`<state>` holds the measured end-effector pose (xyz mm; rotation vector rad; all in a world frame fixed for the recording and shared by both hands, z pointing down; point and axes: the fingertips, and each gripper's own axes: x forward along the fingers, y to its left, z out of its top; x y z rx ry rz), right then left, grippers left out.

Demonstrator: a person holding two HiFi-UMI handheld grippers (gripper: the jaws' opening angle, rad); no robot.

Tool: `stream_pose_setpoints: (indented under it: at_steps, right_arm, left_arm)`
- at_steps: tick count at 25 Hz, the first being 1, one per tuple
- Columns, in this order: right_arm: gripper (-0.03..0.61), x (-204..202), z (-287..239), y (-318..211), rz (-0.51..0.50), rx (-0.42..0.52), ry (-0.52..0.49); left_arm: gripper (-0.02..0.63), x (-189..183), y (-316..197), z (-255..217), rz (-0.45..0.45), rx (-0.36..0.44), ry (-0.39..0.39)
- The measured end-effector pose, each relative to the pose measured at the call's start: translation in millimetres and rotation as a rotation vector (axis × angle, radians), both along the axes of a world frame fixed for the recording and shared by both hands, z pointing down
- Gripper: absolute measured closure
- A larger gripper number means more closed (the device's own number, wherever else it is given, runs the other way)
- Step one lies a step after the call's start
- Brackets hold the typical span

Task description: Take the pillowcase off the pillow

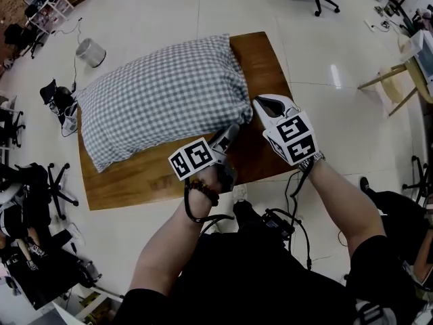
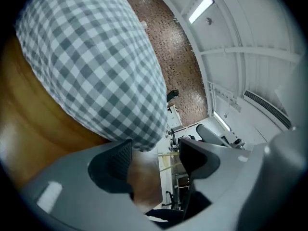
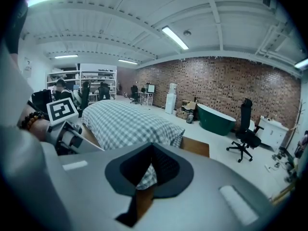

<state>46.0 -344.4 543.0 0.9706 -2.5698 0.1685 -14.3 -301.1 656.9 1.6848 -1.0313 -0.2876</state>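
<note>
The plump pillow in its grey-and-white checked cloth pillowcase (image 1: 162,93) lies on the brown wooden surface (image 1: 264,66), its near end just ahead of both my tools. My left tool (image 2: 156,160) stands wide, with a rounded corner of the pillow hanging just above and in front of its pads and nothing pressed between them. My right tool (image 3: 153,154) is closed up tight, its tip at the pillow's other near corner. Checked cloth shows beyond the pads, but I cannot make out any of it pinched.

I judge this thing light, soft and floppy: the filling will squash and sag, and the thin cloth will slide over it and bunch, not hold any shape. It is not fragile. The hem nearest my tools looks gathered, so I take that for the open end. I would pinch only the loose cloth there with one tool and pin or grip the stuffing through the far end with the other
</note>
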Motion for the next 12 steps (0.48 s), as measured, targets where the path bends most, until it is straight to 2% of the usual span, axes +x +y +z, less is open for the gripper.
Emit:
stream_pose_setpoints:
  at_steps: [4,6,12]
  right_arm:
    - [0.575,5.5,22.0,-39.2,-0.008,-0.048,0.016]
    - [0.575,0.5,35.7,-57.2,-0.016,-0.070,0.022]
    - [0.574,-1.0,79.9,-91.2,-0.049,-0.137,0.050]
  left_arm:
    - [0.302,-1.3,-28.9,20.0,-0.035,-0.049,0.017]
    - [0.326,-9.9,-42.6,27.1,-0.048,-0.063,0.019]
    - [0.506,-20.7,-50.4,37.8,-0.073,-0.081,0.004]
